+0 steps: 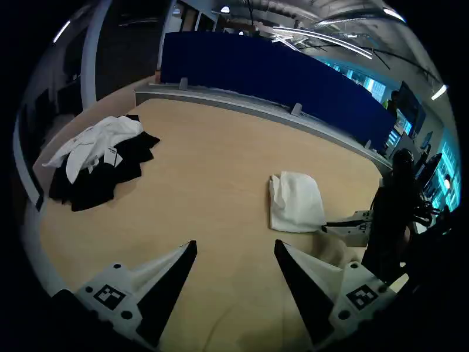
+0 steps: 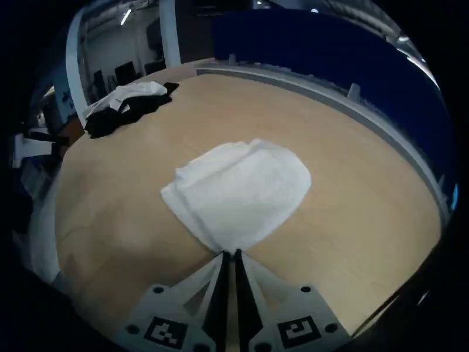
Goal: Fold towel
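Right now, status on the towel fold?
Left gripper open. Right gripper shut, tips at near corner of folded towel. Clothes pile far off, not blocking.

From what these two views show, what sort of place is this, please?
Probably an open-plan office or lab workspace: a long light-wood table has a blue partition screen along its far edge, and strip lights hang from an exposed ceiling. A folded white towel lies on the table.

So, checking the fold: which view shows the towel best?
Right gripper view: the white towel lies large and central, at the right tool's tips. Left gripper view shows the white towel small, right of centre.
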Motion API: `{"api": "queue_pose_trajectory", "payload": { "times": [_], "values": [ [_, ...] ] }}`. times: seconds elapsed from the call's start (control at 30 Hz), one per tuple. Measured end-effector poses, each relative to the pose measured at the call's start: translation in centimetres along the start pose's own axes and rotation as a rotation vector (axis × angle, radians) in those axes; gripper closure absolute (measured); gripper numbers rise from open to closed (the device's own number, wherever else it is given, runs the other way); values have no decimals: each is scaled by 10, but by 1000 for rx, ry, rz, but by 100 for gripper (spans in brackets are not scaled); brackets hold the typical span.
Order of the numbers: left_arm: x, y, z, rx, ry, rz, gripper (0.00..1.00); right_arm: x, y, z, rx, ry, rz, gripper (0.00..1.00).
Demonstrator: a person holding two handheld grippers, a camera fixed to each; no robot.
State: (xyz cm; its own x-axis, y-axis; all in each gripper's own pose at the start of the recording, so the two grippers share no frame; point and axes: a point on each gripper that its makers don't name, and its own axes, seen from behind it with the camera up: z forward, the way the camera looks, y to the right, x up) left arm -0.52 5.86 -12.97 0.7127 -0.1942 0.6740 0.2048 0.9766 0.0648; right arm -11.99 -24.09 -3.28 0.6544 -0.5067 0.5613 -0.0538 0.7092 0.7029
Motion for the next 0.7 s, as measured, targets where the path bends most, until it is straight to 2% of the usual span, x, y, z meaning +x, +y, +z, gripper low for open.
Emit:
{"api": "queue_pose_trajectory", "payload": {
  "times": [0.43, 0.7],
  "values": [
    [3, 4, 0, -8, 7, 4, 2, 13, 0, -7, 8, 28, 9, 96],
    [8, 6, -2, -12, 19, 4, 2, 47, 2, -23, 7, 96, -10, 96]
  ]
}}
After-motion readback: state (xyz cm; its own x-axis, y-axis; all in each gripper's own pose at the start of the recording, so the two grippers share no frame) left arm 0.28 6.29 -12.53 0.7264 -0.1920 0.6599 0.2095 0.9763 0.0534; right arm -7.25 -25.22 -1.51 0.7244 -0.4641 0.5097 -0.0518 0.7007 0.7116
